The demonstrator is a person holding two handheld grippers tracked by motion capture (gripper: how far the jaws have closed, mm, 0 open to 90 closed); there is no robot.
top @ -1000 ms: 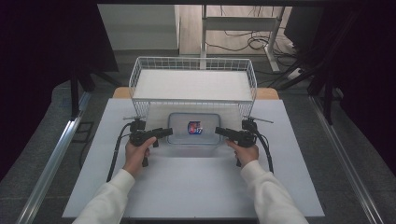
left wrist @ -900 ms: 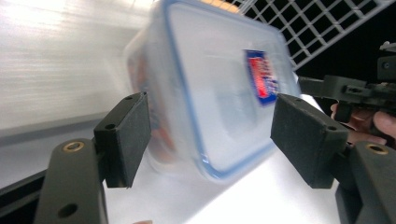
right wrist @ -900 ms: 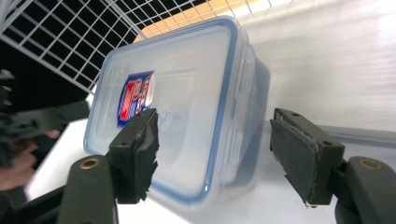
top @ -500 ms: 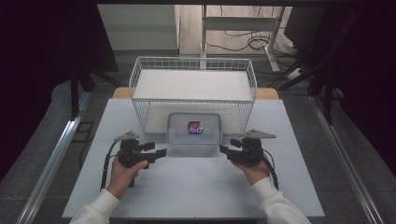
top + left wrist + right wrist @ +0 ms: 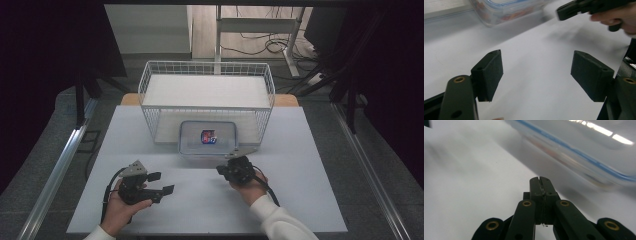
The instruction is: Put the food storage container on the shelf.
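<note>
A clear lidded container [image 5: 208, 139] with a blue rim holds a colourful item [image 5: 207, 136] and sits on the white table [image 5: 300, 200], just in front of the wire basket. My left gripper [image 5: 161, 182] is held over the near left of the table. It is open, its jaws have just been opening, and in the left gripper view nothing is between the pads [image 5: 489, 72] but bare tabletop. My right gripper [image 5: 220, 171] is just in front of the container's near right corner, apart from it. It is shut on nothing, pads pressed together [image 5: 540, 181], with the container [image 5: 584, 152] blurred beyond.
A white wire basket [image 5: 150, 80] stands at the back of the table, open at the top. In the left gripper view the container [image 5: 506, 10] is at the top left and the right gripper [image 5: 564, 11] at the top right. Dark stands and floor cables surround the table.
Both hands have drawn back from the container's sides toward the near edge, the left one farther left. The right gripper's jaws have closed with nothing in them.
</note>
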